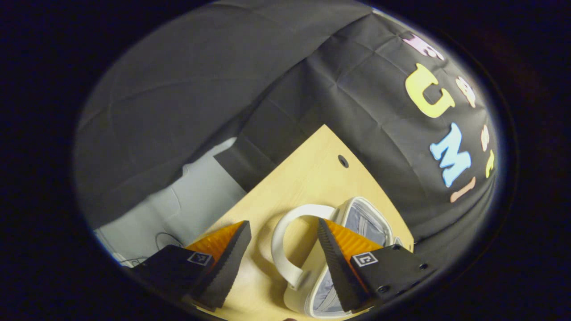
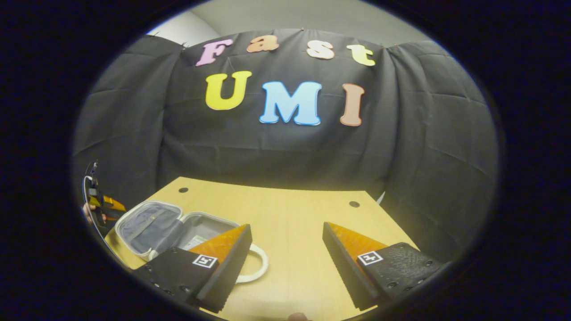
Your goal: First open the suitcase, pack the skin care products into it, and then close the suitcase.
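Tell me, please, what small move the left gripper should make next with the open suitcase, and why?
Probably reach to the raised lid's rim to swing it shut. The suitcase lies open on the table, something seems to lie in its tray, and the left gripper hangs open, its fingers either side of the white handle, holding nothing.

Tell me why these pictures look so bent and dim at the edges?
Left gripper view: the fisheye lens curves the table edge, and the suitcase sits soft and tilted. Right gripper view: the table glows brightest centrally, fading outward.
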`<state>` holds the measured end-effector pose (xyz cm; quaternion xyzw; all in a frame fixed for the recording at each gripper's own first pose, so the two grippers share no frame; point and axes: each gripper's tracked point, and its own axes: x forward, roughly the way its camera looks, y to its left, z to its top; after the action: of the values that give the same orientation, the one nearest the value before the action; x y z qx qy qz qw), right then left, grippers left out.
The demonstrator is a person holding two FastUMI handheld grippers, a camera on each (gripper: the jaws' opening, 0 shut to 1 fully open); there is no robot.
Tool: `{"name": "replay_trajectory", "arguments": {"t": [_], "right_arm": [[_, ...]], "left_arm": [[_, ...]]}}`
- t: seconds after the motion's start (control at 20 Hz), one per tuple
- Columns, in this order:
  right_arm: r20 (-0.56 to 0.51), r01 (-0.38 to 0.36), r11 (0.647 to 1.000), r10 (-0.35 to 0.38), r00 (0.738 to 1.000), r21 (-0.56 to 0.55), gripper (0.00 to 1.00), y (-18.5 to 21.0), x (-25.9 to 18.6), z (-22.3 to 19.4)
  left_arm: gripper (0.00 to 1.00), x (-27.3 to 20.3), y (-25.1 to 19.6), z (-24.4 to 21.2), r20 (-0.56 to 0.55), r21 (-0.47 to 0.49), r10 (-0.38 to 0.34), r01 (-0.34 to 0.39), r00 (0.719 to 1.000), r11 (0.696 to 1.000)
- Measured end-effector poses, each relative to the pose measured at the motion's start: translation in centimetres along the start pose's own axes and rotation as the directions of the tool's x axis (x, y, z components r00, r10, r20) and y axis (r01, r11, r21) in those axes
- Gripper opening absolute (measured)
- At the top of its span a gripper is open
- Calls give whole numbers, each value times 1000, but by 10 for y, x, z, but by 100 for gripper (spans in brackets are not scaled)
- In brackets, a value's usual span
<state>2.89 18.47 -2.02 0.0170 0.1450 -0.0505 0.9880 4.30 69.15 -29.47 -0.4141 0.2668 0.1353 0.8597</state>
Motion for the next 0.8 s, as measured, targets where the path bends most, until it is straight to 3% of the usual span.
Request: {"name": "replay_trajectory", "arguments": {"t": [0.1, 0.15, 0.2, 0.3, 0.35, 0.4, 0.5, 0.55, 0.6, 0.8], "right_arm": [[-6, 12, 1000, -12, 1000, 10, 98, -4, 0, -1], [-9, 13, 1000, -13, 1000, 11, 98, -5, 0, -2], [-13, 14, 1000, -14, 1000, 10, 98, -7, 1, -4], [-19, 12, 1000, -11, 1000, 13, 98, -8, 2, -6], [-20, 10, 1000, -9, 1000, 19, 98, -8, 3, -7], [-24, 4, 1000, -4, 1000, 26, 98, -8, 3, -8], [-28, -5, 999, 6, 1000, 37, 98, -9, 5, -9], [-28, -9, 999, 10, 1000, 41, 98, -10, 5, -10], [-28, -14, 999, 16, 999, 47, 98, -11, 6, -9], [-10, -45, 997, 46, 999, 63, 98, -15, 10, -5]], "left_arm": [[97, 13, 7, -4, -19, -38, 6, -6, 1000, 999], [89, 17, 3, -5, -16, -63, -16, 15, 1000, 998], [100, 22, -2, -6, -14, -90, -38, 36, 999, 995], [58, 26, -8, -14, -29, -121, -59, 55, 998, 991], [48, 29, -3, -17, -36, -117, -36, 31, 999, 993], [30, 31, -1, -19, -40, -116, -27, 23, 999, 993], [17, 21, -8, -11, -14, -114, -27, 25, 1000, 993], [20, 18, -16, -7, 6, -114, -33, 33, 999, 993], [14, 13, -21, -3, 10, -94, -37, 38, 999, 995], [14, -34, -81, 22, 81, -34, -83, 86, 993, 996]]}}
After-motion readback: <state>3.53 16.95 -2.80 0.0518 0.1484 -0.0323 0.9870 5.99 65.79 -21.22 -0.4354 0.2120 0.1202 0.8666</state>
